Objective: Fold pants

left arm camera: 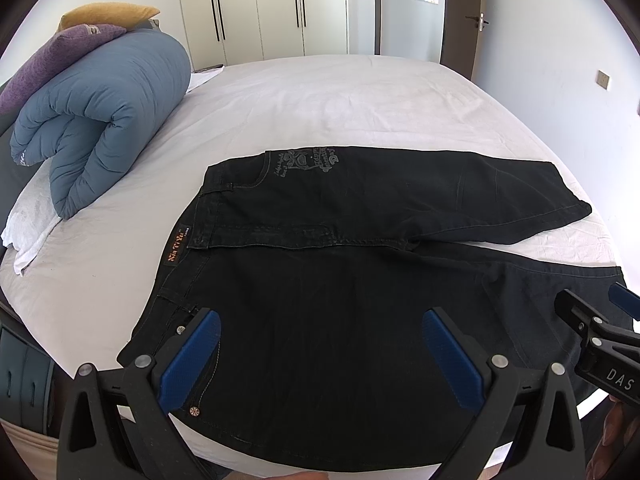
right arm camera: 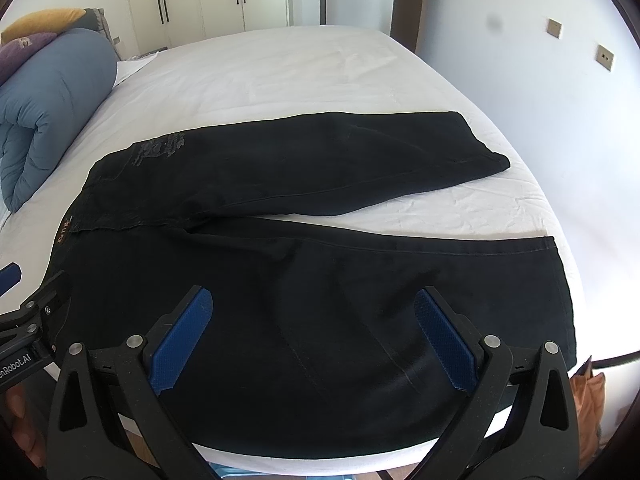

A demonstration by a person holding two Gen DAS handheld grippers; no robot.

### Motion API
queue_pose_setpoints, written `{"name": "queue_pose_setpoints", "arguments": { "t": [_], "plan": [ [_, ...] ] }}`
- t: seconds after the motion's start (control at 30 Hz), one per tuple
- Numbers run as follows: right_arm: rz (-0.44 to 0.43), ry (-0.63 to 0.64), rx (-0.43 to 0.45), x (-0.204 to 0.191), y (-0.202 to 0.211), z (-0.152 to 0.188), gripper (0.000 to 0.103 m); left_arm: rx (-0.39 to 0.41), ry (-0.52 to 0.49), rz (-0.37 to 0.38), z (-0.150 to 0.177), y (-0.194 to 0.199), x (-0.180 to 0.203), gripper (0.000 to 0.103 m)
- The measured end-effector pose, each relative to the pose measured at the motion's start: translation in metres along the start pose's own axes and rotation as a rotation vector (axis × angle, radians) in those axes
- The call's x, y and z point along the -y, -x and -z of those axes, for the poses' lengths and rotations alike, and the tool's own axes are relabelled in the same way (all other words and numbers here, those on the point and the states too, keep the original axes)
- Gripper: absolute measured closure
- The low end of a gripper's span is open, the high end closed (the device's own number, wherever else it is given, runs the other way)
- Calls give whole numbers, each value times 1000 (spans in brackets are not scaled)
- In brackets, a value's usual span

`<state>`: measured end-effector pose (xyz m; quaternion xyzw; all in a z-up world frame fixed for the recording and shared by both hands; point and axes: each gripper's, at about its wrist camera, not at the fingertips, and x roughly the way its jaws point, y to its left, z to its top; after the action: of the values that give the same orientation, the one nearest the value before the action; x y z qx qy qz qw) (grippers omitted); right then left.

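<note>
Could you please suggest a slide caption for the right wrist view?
Open right tongs hover over black pants spread flat on a white bed, legs apart.

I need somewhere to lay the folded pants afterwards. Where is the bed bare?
The bed sheet lies bare beyond the pants, toward the wardrobe. A narrow wedge shows between the legs. The left side is crowded by the rolled blue duvet.

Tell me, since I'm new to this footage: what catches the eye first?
The black pants spread flat across the white bed, legs splayed apart. Both grippers hover over the near edge, left gripper and right gripper, jaws wide open. A rolled blue duvet lies at left.
</note>
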<state>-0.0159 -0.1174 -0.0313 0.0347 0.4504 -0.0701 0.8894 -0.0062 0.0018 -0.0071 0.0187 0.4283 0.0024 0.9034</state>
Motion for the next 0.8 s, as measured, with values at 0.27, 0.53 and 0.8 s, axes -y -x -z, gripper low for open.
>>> {"name": "queue_pose_setpoints", "arguments": {
  "t": [0.27,0.53,0.8],
  "plan": [
    [-14,19,-12,-4,-7,-6,0,-17,-10,14,-5,-10,1,0],
    [-150,126,-21,-13,-22,-35,0,-69,-45,55,-35,-44,-23,0],
    [-314,338,15,-36,-63,-114,0,-87,-142,92,-109,-111,-72,0]
  ]
}}
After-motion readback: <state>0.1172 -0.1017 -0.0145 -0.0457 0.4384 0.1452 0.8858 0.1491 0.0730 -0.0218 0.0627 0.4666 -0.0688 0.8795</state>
